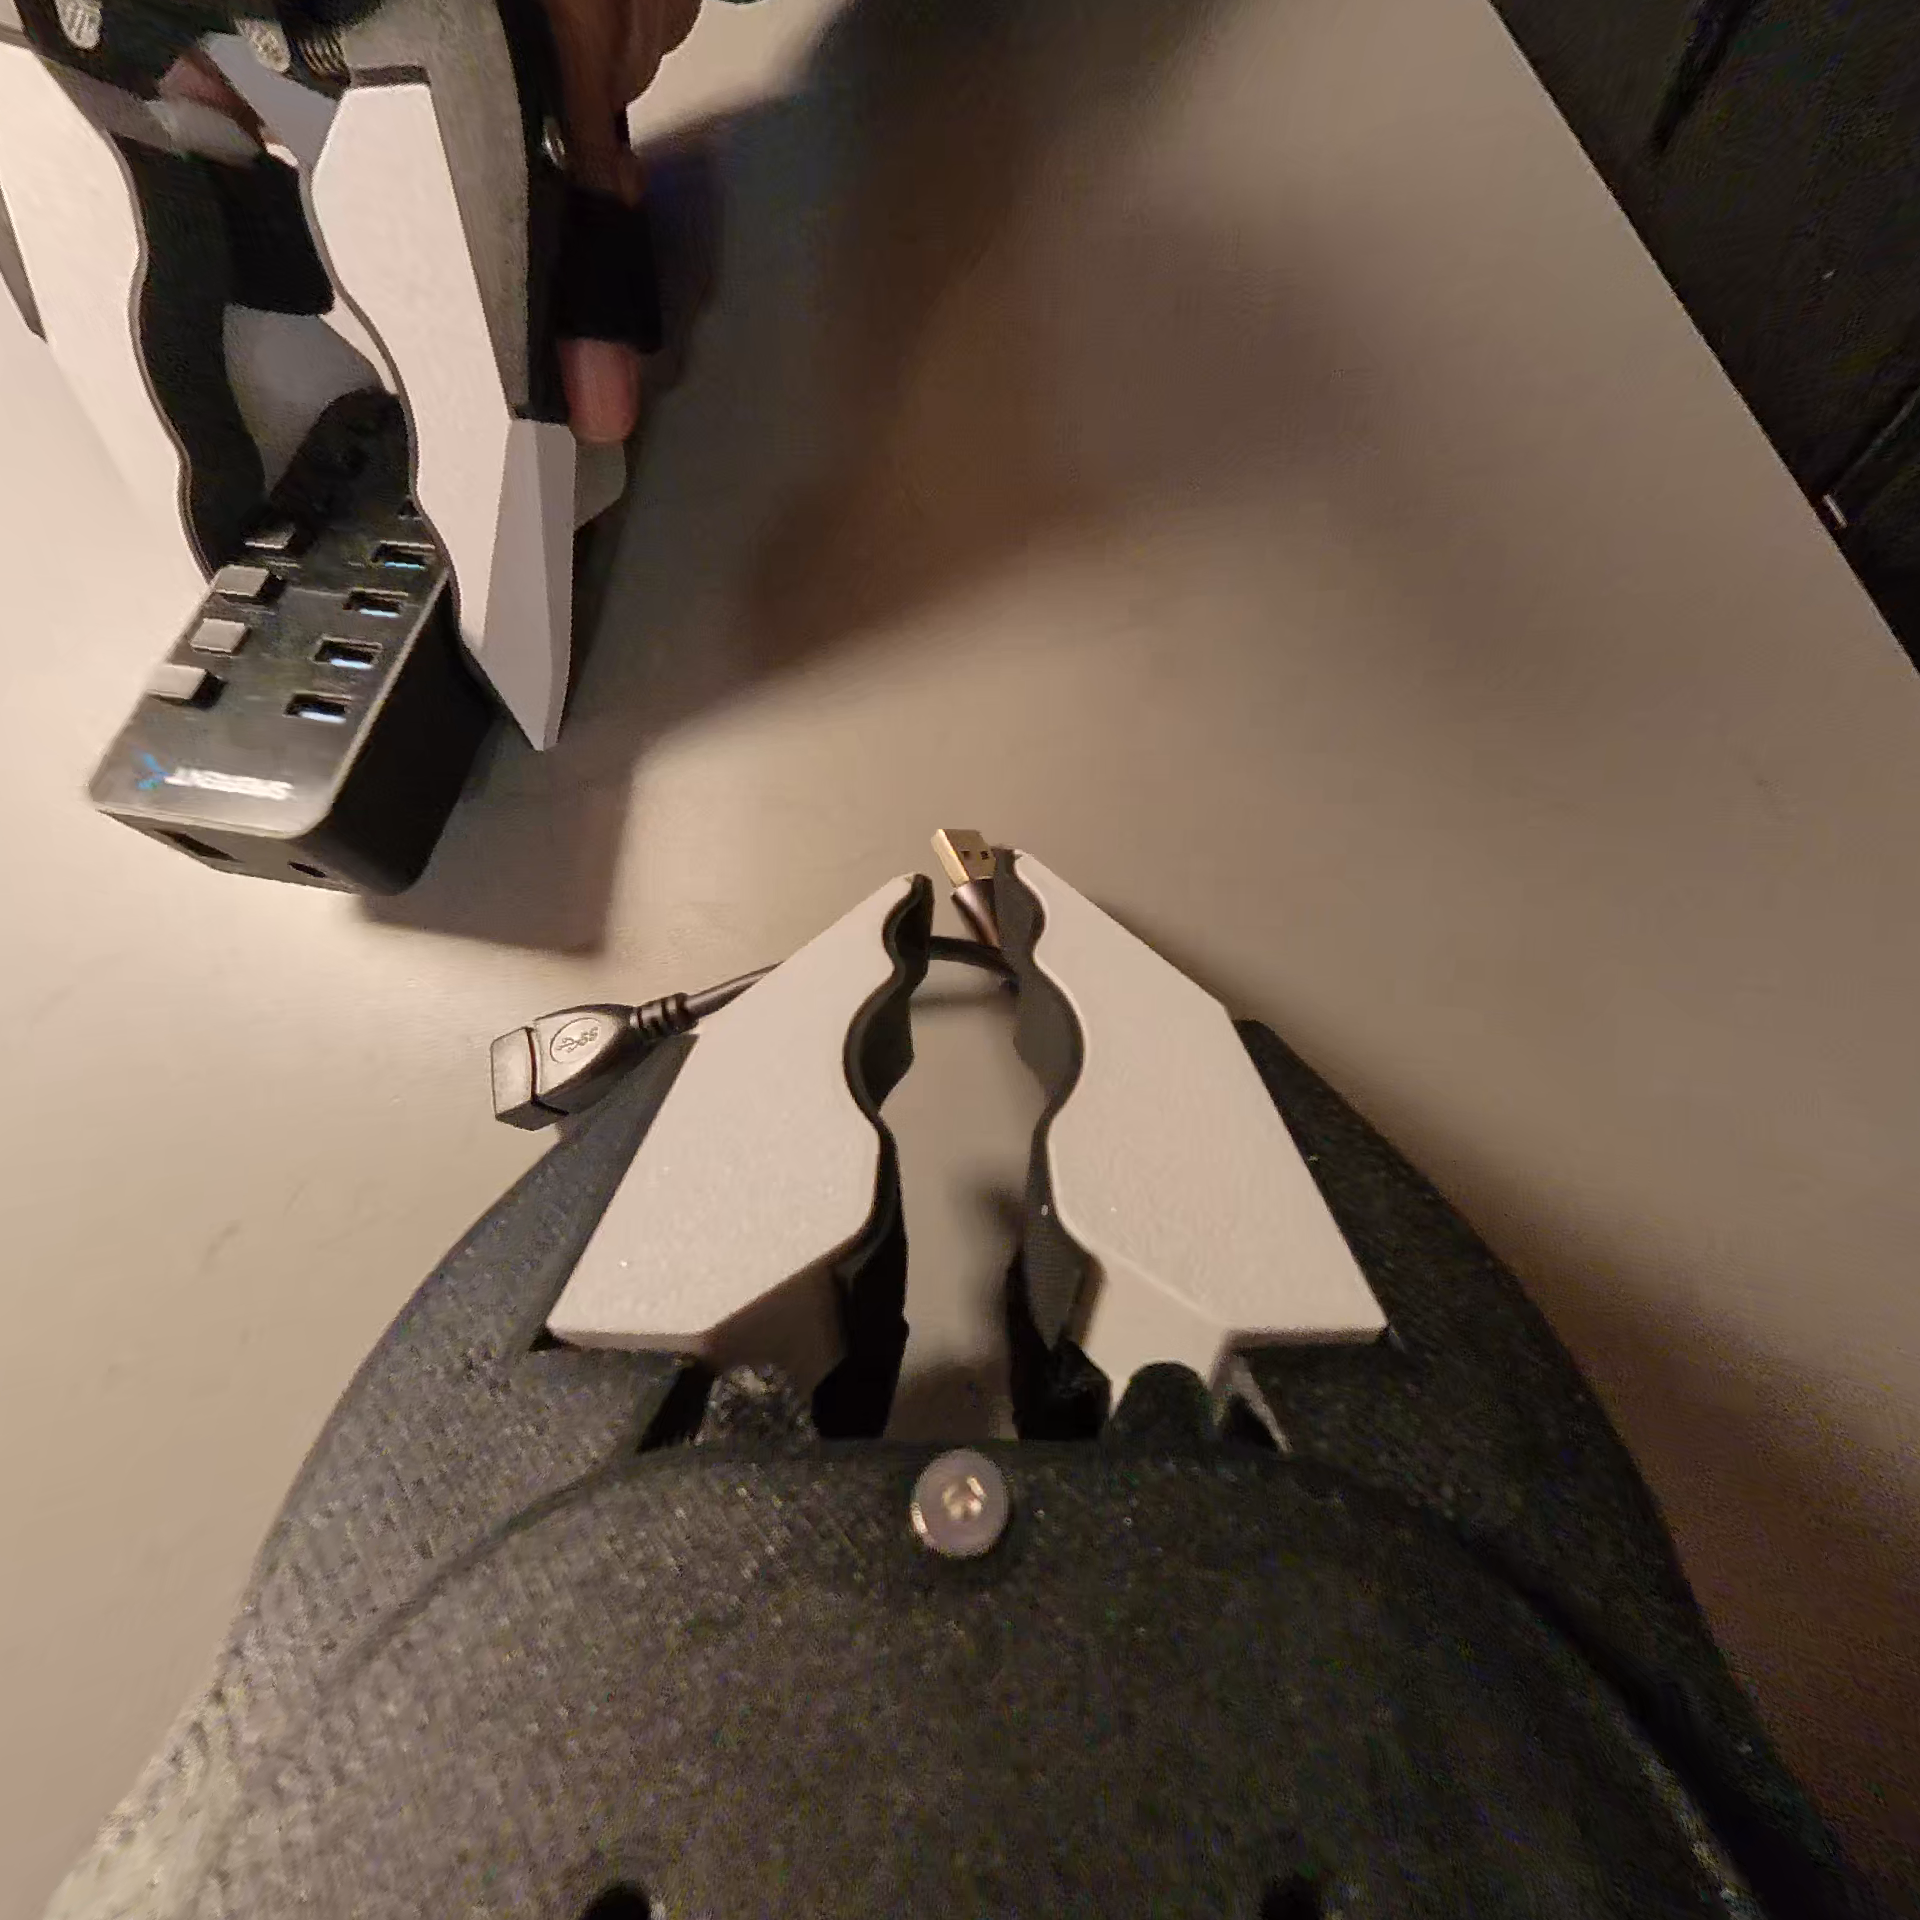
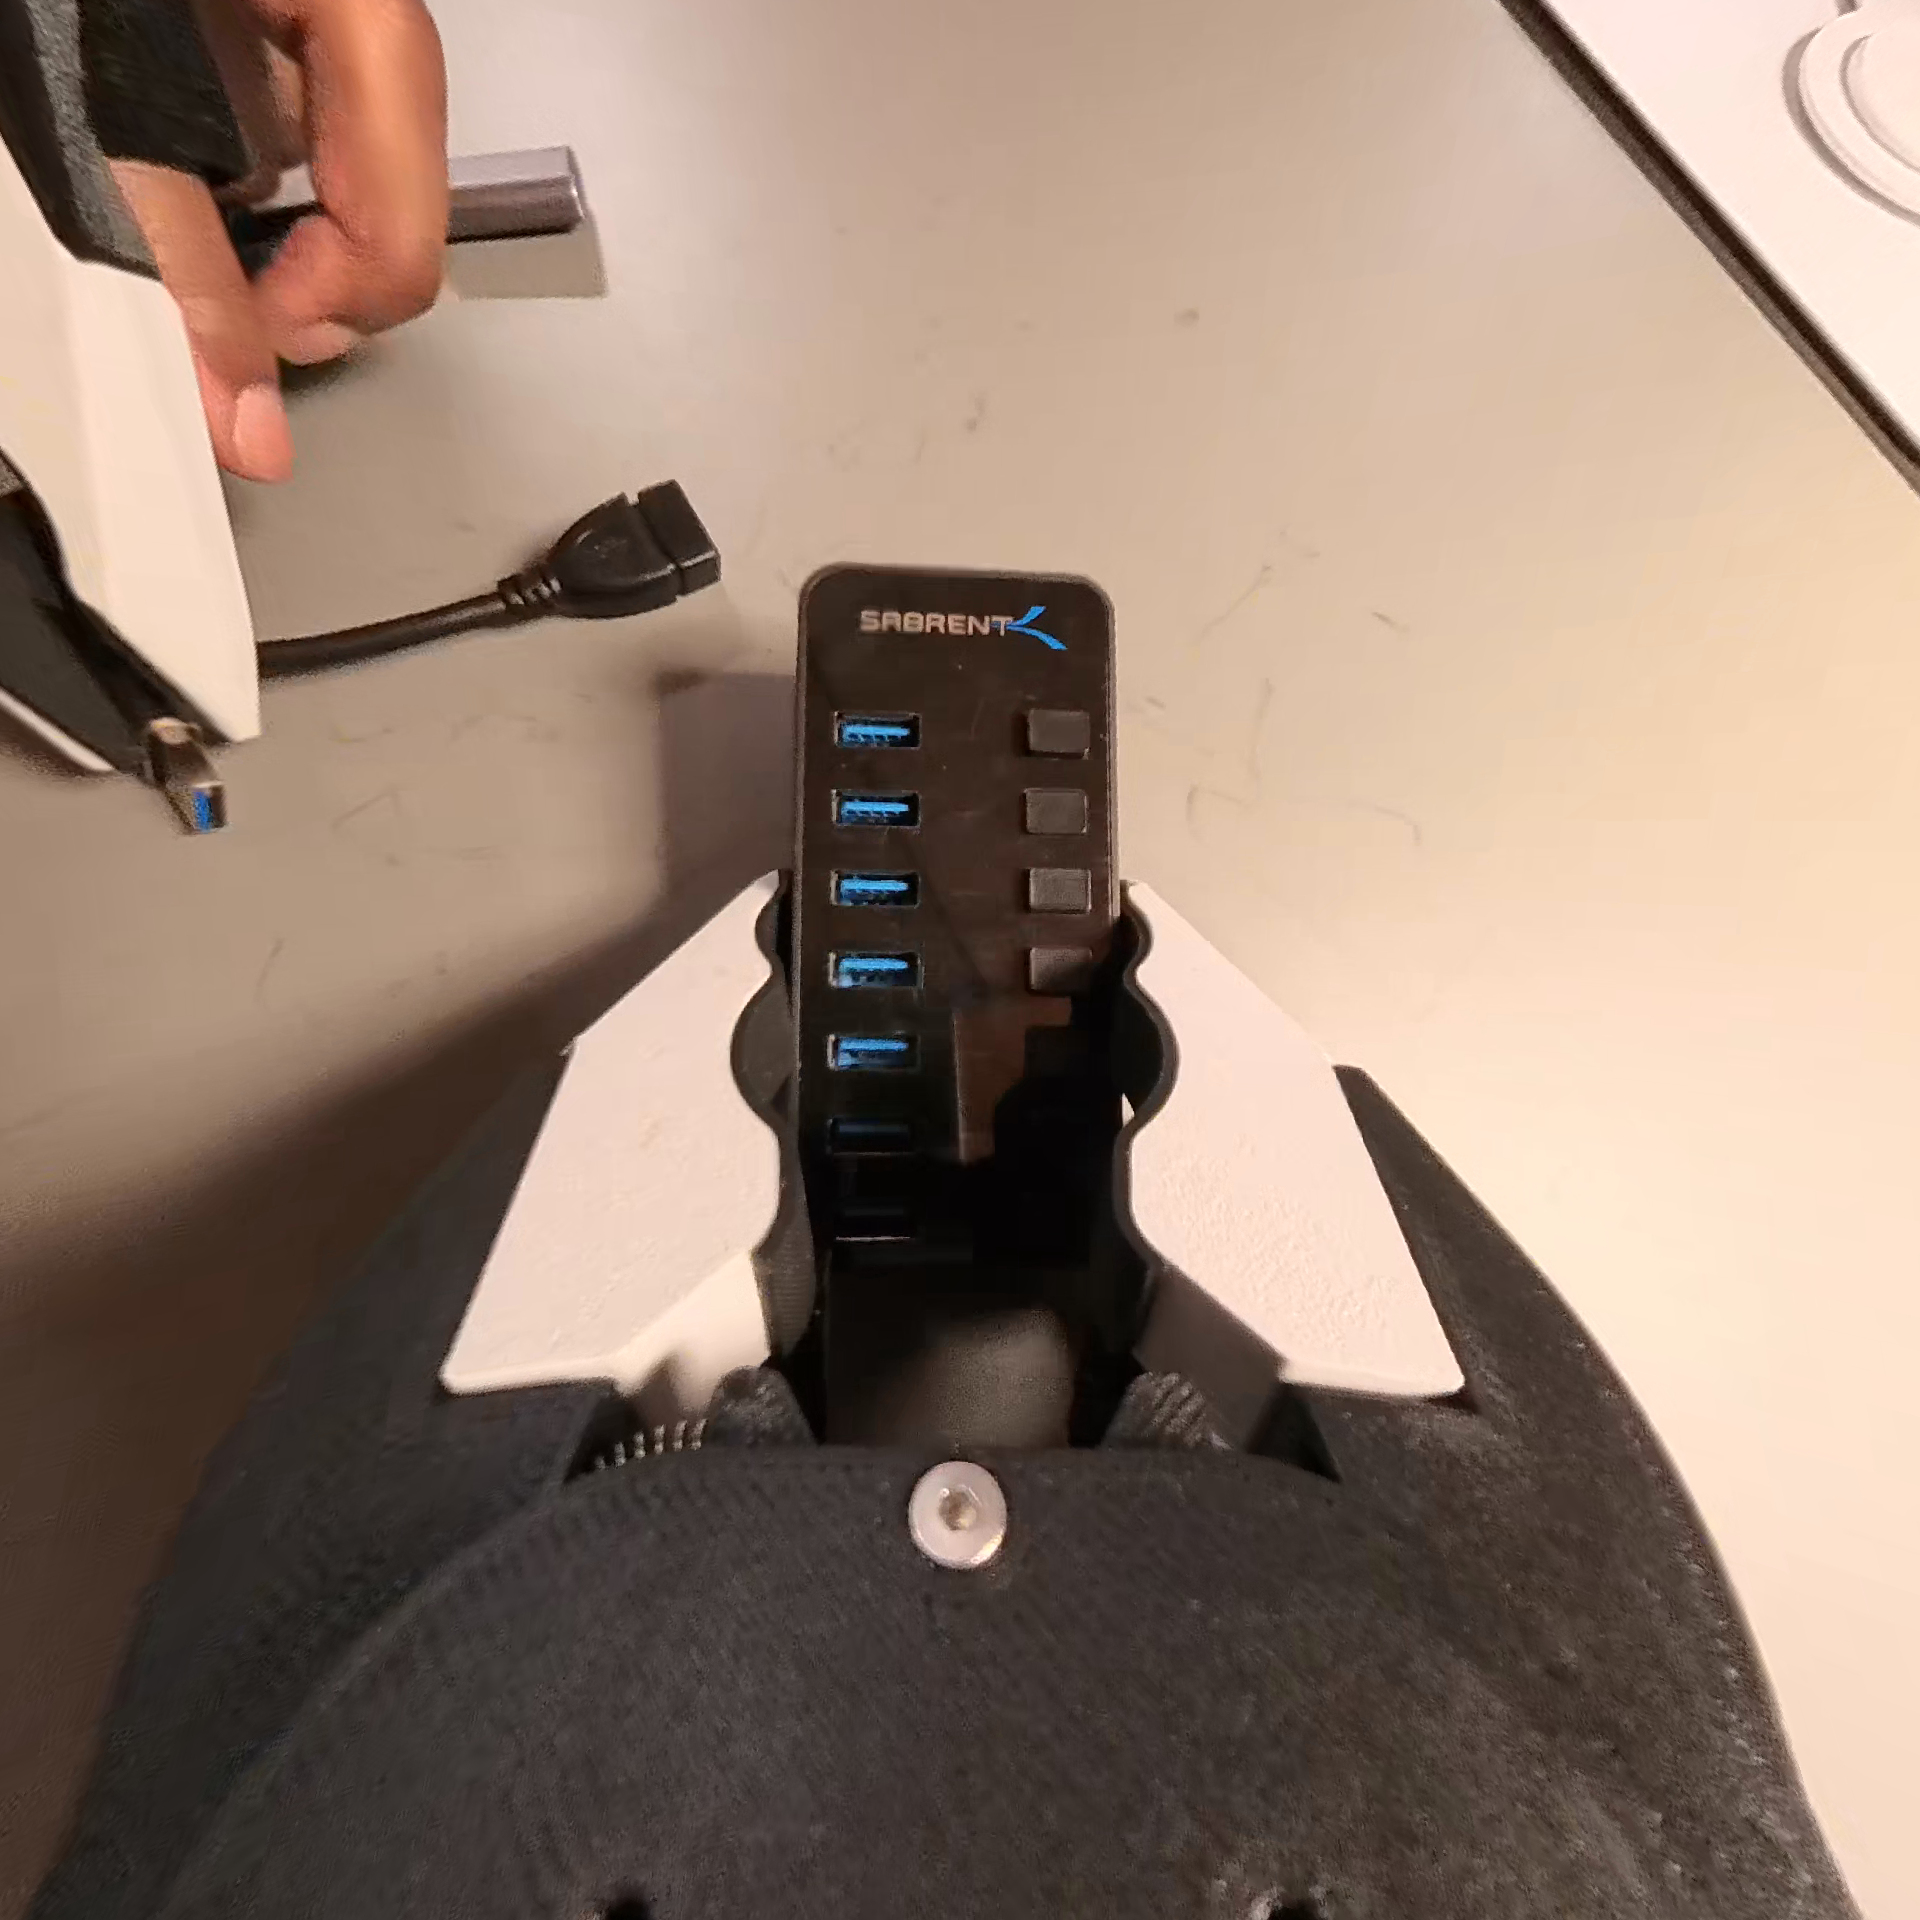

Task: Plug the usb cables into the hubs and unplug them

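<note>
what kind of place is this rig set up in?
Probably an office or lab desk: a plain pale table, a round cable grommet in the next desk, and loose tech gear, a black hub and a USB cable.

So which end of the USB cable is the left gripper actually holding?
The male plug, metal tip poking out past the left gripper. The black female socket end lies free on the table, outside the fingers.
</note>
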{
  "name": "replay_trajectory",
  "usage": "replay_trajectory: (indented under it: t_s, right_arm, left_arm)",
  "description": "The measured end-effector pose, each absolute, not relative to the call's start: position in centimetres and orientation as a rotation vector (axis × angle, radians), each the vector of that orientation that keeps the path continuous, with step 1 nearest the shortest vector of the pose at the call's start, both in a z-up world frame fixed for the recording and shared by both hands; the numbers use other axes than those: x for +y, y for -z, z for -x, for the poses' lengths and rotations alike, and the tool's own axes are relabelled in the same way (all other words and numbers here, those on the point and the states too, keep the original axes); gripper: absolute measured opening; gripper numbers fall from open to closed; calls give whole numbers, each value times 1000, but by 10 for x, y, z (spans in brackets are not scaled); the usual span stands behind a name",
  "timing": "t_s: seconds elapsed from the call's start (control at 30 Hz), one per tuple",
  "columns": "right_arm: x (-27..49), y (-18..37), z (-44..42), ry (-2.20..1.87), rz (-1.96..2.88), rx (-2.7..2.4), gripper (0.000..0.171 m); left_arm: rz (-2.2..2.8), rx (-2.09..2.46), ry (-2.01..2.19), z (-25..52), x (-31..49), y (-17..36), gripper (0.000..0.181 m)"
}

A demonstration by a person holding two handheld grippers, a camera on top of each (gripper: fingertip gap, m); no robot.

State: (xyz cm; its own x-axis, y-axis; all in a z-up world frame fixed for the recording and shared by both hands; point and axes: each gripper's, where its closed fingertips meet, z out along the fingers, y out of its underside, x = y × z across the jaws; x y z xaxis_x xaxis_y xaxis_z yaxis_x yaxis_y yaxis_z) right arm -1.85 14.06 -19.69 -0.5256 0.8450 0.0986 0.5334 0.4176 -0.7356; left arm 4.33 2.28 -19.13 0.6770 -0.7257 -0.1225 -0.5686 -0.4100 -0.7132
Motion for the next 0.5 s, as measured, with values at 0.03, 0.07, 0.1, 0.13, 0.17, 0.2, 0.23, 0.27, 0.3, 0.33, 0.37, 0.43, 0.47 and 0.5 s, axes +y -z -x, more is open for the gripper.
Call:
replay_trajectory:
  t_s: [0.03, 0.07, 0.1, 0.13, 0.17, 0.2, 0.23, 0.27, 0.3, 0.33, 0.37, 0.43, 0.47, 0.5]
  right_arm:
    - [141, 196, 19, -899, 1156, -2211, 59]
    - [141, 196, 18, -888, 1136, -2204, 59]
    - [141, 195, 18, -877, 1108, -2199, 59]
    - [140, 194, 17, -865, 1075, -2197, 59]
    - [140, 192, 16, -850, 1043, -2196, 58]
    - [140, 190, 14, -839, 1011, -2194, 57]
    - [139, 186, 13, -838, 982, -2188, 56]
    - [138, 180, 13, -850, 955, -2176, 56]
    - [134, 173, 11, -877, 929, -2164, 56]
    - [130, 167, 10, -913, 904, -2156, 56]
    - [123, 163, 8, -952, 880, -2155, 56]
    - [107, 159, 1, -1019, 817, -2186, 56]
    - [97, 160, -4, -1046, 778, -2219, 56]
    - [86, 162, -9, -1070, 738, -2254, 56]
  left_arm:
    - [2126, 989, 265, -43, 23, 191, 15]
    - [2125, 983, 278, -43, 23, 191, 14]
    - [2124, 970, 296, -43, 23, 190, 12]
    - [2128, 951, 308, -41, 24, 190, 12]
    - [2132, 930, 312, -39, 25, 189, 12]
    - [2132, 909, 313, -37, 26, 187, 12]
    - [2128, 894, 320, -35, 26, 185, 10]
    - [2118, 876, 329, -33, 26, 181, 9]
    - [2109, 853, 337, -31, 26, 177, 9]
    - [2099, 827, 344, -29, 27, 172, 8]
    - [2088, 800, 352, -27, 28, 167, 8]
    - [2080, 768, 368, -23, 27, 160, 7]
    - [2082, 766, 375, -22, 25, 159, 7]
    - [2099, 769, 388, -22, 21, 160, 9]
